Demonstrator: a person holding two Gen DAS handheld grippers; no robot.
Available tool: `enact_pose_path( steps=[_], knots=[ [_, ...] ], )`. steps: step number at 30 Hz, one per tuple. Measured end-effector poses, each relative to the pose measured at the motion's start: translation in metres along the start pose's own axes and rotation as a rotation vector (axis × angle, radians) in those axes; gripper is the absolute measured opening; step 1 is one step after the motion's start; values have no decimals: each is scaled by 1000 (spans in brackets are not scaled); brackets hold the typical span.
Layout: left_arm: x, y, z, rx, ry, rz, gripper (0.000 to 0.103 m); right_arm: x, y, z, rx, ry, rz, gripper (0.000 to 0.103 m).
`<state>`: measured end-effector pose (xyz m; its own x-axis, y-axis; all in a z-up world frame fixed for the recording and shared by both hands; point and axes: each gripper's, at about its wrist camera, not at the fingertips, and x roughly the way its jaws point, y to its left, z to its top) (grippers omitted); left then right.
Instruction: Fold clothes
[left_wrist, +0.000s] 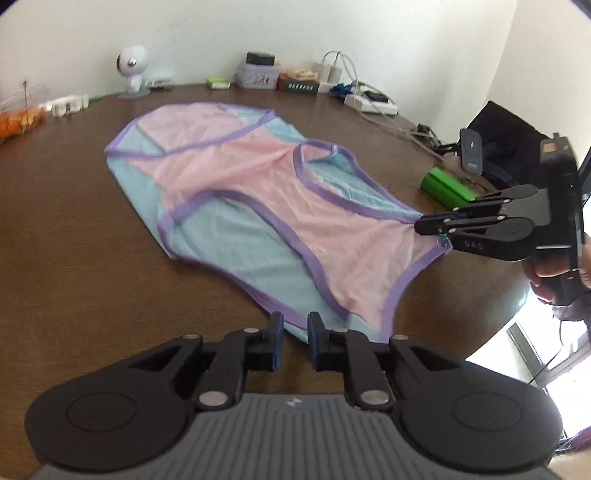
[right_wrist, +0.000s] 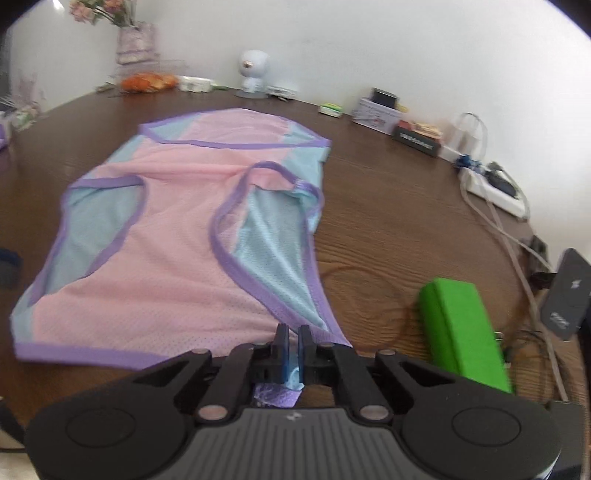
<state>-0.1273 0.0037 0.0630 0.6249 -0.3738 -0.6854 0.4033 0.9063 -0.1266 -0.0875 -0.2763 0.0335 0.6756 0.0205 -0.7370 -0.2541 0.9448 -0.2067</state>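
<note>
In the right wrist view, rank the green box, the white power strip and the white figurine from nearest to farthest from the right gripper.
From the right gripper:
1. green box, just to its right.
2. power strip, farther back on the right.
3. figurine, at the table's far edge by the wall.

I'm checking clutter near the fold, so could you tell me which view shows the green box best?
The right wrist view: the green box lies close and large on the table, right of the vest. The left wrist view shows it small and far off, partly hidden behind the right tongs.
</note>
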Motion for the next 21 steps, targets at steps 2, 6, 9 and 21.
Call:
enact_pose_path(
  steps=[2,6,9,21],
  knots=[
    [-2,19,36,5,-86,95,46,-9,-3,9,5,-57,-33,11],
    [50,76,105,40,-97,332,60,-31,17,20,11,-164,193,24],
    [103,114,141,-6,-20,429,55,-30,45,19,-34,-159,265,26],
    [141,156,118,-31,70,501,1,-3,41,10,141,-82,184,28]
  ],
)
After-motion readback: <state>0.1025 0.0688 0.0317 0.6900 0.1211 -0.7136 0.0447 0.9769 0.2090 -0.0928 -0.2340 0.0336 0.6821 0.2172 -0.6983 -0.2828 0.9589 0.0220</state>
